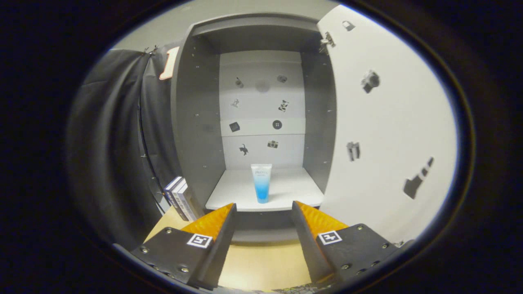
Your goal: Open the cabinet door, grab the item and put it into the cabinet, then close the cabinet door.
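Note:
A grey cabinet (196, 122) stands open straight ahead, its white door (388, 122) swung out to the right. A blue-and-white tube (261, 183) stands cap-down on the cabinet's white shelf (294, 192), near the front edge. My gripper (264, 208) is open, its fingers apart with nothing between them. The tube stands just beyond the fingertips, in line with the gap, and is not touched.
The cabinet rests on a wooden tabletop (261, 265) below the fingers. A few upright books (179, 198) lean against the cabinet's left side. Black cloth (114, 143) hangs to the left. Small dark stickers dot the back panel (261, 106) and the door.

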The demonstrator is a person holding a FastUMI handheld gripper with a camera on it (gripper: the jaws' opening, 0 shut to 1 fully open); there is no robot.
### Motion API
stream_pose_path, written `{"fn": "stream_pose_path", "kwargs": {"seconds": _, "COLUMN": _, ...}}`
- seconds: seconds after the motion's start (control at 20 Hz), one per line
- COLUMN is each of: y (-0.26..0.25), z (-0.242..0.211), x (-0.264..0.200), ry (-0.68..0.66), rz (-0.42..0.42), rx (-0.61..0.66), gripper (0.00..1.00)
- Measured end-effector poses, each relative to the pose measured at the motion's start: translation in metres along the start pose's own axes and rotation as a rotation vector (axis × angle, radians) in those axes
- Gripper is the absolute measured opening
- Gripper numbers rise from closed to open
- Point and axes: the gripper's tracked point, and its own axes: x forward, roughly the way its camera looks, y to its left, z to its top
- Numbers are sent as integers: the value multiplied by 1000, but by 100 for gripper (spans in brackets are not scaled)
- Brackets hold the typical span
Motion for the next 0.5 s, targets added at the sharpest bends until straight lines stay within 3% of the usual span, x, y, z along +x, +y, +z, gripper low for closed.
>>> {"fn": "stream_pose_path", "kwargs": {"seconds": 0.5, "y": -83, "z": -21, "x": -163, "ry": -82, "rz": -126, "rx": 43, "gripper": 79}}
